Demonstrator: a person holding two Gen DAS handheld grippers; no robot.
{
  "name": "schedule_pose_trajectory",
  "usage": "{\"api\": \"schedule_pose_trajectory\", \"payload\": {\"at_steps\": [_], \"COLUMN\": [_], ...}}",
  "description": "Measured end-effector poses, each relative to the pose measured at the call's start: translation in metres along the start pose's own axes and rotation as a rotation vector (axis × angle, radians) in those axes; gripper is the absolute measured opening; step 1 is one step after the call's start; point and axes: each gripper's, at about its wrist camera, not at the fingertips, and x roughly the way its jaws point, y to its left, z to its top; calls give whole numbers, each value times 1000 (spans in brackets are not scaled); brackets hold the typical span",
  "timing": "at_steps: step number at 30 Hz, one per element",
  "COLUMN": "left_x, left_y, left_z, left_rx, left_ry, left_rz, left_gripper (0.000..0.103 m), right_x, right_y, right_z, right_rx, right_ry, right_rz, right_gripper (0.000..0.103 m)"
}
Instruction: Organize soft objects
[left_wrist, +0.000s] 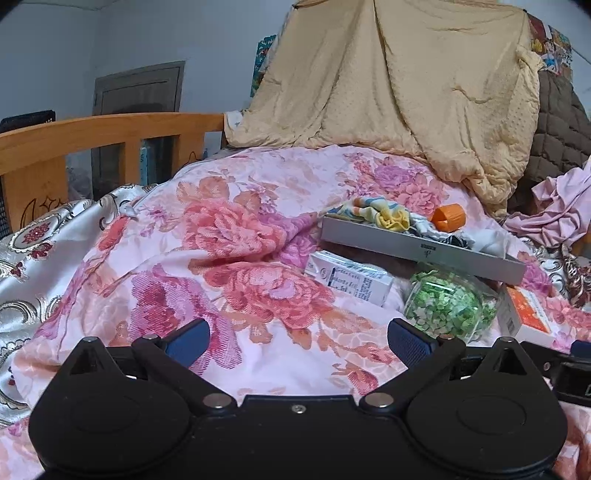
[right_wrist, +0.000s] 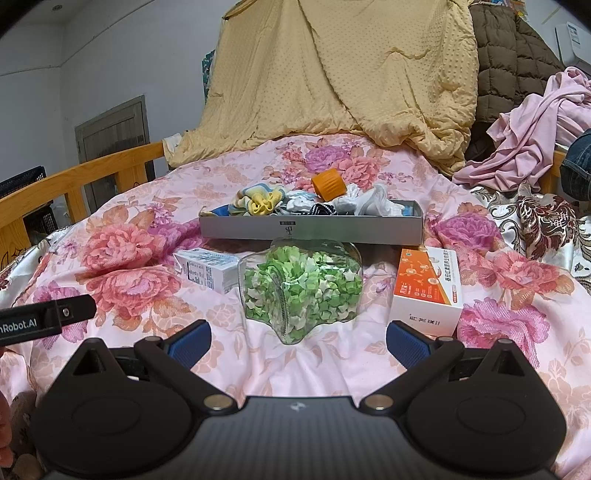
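Both tongs, left tongs (left_wrist: 297, 341) & right tongs (right_wrist: 298, 341), wide open, empty. On bed (right_wrist: 147, 266): 1 grey tray (right_wrist: 310, 228) w/ socks (right_wrist: 258, 199), 1 orange cap (right_wrist: 328, 183); 1 jar (right_wrist: 299, 284); 2 boxes (right_wrist: 426, 291).

The clearest text is "nRobot.AI" in white letters, its start cut off by the frame edge, on the black gripper body (right_wrist: 44, 320) at the near left in the right wrist view. The grey tray (right_wrist: 310, 229) carries a small dark logo mark on its front wall, too small to read. The orange-and-white box (right_wrist: 428, 284) at the right and the white-and-blue box (right_wrist: 207, 271) at the left both bear printed characters, which cannot be made out.
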Motion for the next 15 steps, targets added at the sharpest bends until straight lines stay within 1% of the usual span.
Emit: {"api": "schedule_pose_trajectory", "payload": {"at_steps": [15], "left_x": [-3], "left_y": [-6], "left_z": [0], "left_rx": [12], "left_ry": [-9], "left_rz": [-23], "left_gripper": [102], "right_x": [1], "right_y": [1], "right_z": [1], "right_rx": [-2], "right_ry": [2], "right_rz": [0], "right_gripper": [103]}}
